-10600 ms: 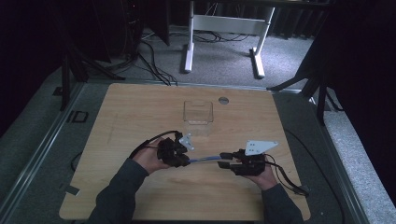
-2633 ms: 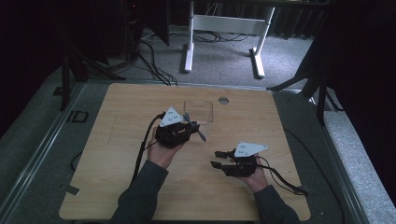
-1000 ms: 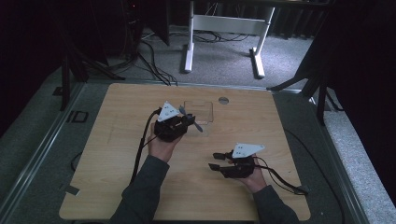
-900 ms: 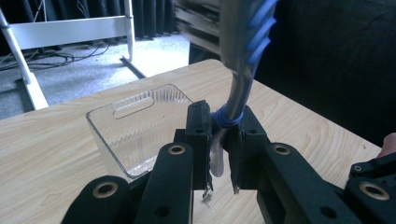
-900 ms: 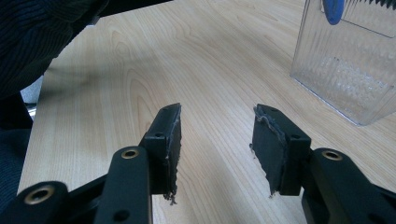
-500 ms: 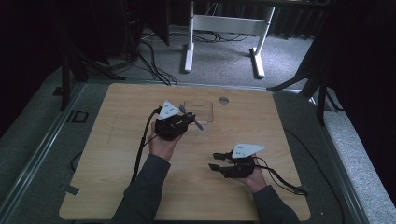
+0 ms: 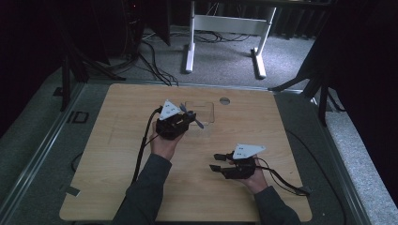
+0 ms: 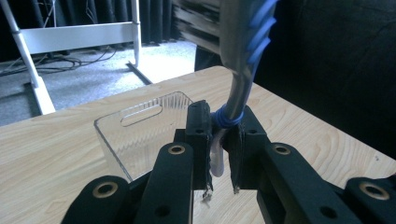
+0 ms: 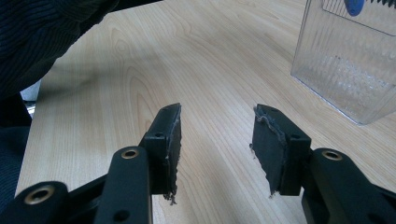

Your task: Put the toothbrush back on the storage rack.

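Toothbrush, white with blue grip ribs, clamped by its handle between the closed jaws of the left gripper; the bristled head rises blurred toward the top of the left gripper view. In the high view the left gripper is held above the middle of the wooden table, with the brush end jutting over the near edge of a clear plastic bin. This ribbed, transparent bin stands upright on the table just beyond the jaws, a slot handle cut in its wall. Right gripper lies low over bare tabletop with its two jaws apart and nothing between them; in the high view it sits nearer the person, to the right and well apart from the bin. A corner of the bin appears at upper right in the right gripper view.
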Demonstrator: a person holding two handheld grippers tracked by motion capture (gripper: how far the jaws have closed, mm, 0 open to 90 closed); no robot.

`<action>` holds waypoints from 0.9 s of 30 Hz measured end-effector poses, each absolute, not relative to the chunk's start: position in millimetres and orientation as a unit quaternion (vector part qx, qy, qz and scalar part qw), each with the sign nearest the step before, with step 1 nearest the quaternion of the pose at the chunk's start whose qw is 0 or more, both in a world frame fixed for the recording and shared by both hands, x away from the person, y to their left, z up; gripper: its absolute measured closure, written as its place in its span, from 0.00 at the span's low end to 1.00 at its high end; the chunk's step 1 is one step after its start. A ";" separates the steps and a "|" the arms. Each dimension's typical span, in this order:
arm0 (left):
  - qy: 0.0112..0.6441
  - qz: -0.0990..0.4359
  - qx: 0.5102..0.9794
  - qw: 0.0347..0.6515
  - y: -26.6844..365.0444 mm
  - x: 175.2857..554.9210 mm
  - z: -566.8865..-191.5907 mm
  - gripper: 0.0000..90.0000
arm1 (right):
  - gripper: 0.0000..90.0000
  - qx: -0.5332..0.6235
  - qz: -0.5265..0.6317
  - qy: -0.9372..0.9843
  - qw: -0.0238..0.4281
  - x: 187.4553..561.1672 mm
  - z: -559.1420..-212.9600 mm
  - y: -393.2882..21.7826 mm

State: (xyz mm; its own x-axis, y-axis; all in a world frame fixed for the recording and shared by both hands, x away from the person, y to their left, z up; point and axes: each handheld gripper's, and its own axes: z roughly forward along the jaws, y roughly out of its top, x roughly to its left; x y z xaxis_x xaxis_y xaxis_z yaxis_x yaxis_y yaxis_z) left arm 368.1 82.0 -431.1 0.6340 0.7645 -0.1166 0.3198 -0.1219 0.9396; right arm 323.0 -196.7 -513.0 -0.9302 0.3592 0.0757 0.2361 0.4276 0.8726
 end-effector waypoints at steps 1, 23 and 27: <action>0.376 0.205 0.721 0.545 81.9 368.5 -431.4 0.88 | 0.57 0.177 0.505 0.843 0.061 322.9 -513.1 -196.6; 0.391 0.219 0.718 0.533 82.9 381.5 -438.8 0.88 | 0.58 0.176 0.502 0.845 0.059 322.8 -514.7 -195.4; 0.394 0.220 0.715 0.533 83.2 382.6 -439.5 0.88 | 0.58 0.176 0.502 0.844 0.059 322.7 -514.7 -195.2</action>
